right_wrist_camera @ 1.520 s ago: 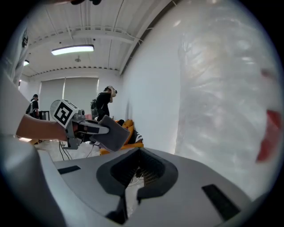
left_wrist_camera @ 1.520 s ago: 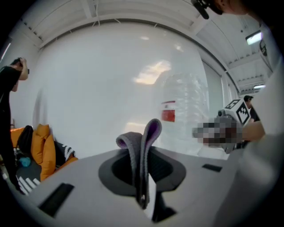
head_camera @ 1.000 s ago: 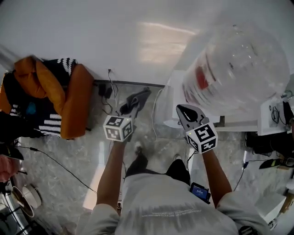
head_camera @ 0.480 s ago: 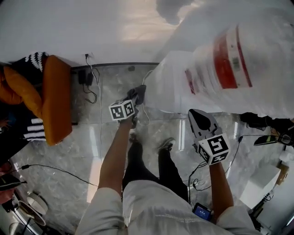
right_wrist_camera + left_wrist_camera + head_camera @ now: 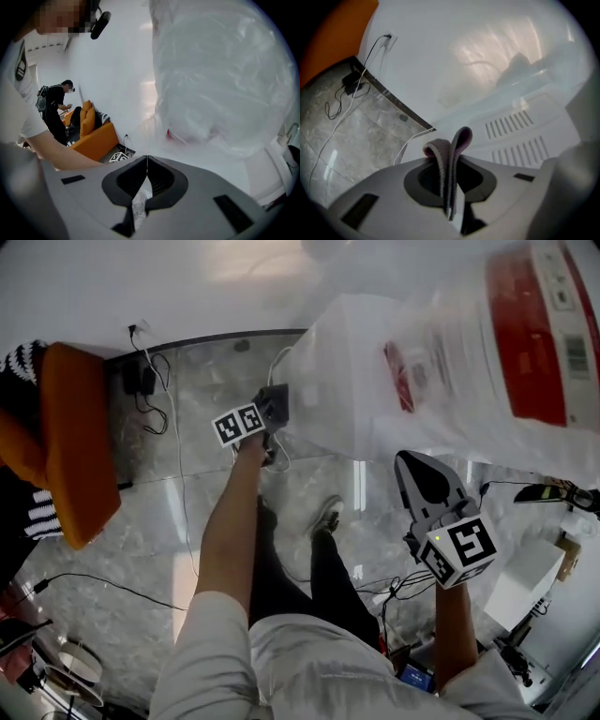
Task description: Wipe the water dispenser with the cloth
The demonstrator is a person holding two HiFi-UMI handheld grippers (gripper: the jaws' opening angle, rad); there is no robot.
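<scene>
A person stands over a white water dispenser [image 5: 328,381], seen from above, with a hand-held tool in each hand. The left tool [image 5: 273,407] is pressed shut on a folded grey cloth [image 5: 277,399], which loops up out of the jaws. The cloth is at the dispenser's left side, low down near the floor [image 5: 169,521]. Whether it touches the panel cannot be made out.

From the left tool's own camera, the cloth [image 5: 458,140] stands pinched between the jaws of the left tool [image 5: 450,161], with the dispenser's slotted vent panel [image 5: 515,133] just beyond it.

The right tool [image 5: 411,459] hangs in front of the dispenser, apart from it, with its jaws pressed together on nothing. Its own camera shows the right tool [image 5: 147,159] shut, and above it the dispenser's large bottle [image 5: 220,70] wrapped in clear plastic.

Compared with half a second ago, the left tool and cloth have moved up from the dispenser's front corner to its side. The bottle [image 5: 525,343], with its red label, now fills more of the upper right. An orange sofa [image 5: 80,427] sits well left of the dispenser, with cables [image 5: 155,390] between them.
</scene>
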